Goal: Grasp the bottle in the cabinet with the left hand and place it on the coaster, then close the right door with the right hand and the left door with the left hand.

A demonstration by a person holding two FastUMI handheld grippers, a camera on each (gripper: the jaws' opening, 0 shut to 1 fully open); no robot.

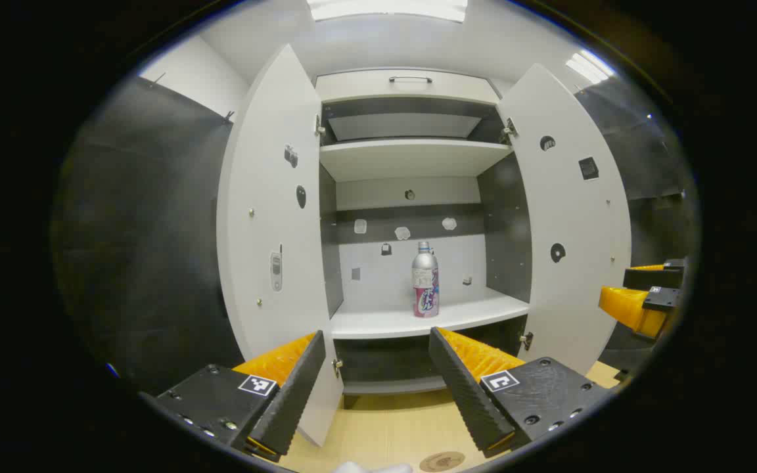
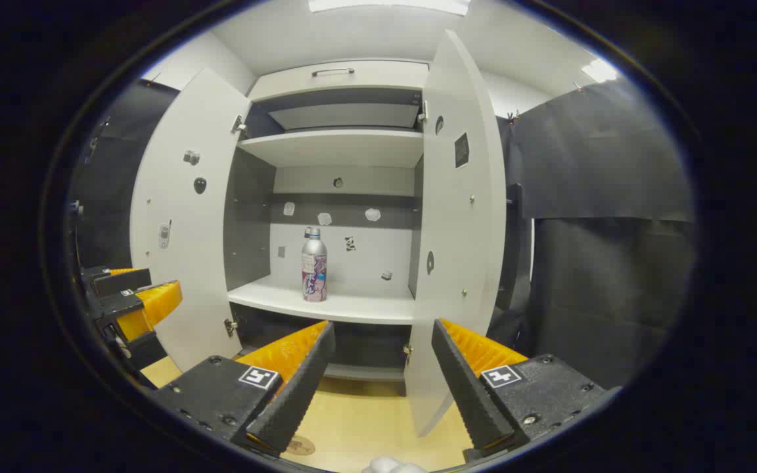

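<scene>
My left gripper [image 1: 375, 387] hangs in front of the open cabinet [image 1: 411, 154] with its fingers spread wide and nothing between them, and my right gripper [image 2: 378, 387] is likewise apart and empty. The bottle [image 1: 425, 280] stands upright on the middle shelf [image 1: 378, 323], well back from me, with the left door [image 1: 267, 230] and right door [image 1: 569, 223] both swung out. The coaster [image 1: 441, 461] lies on the worktop [image 1: 385, 427] just below my left fingers, bare. To take the bottle cleanly I judge I should go straight in between the doors, keep level, and close on the body below the neck so it does not tip.
</scene>
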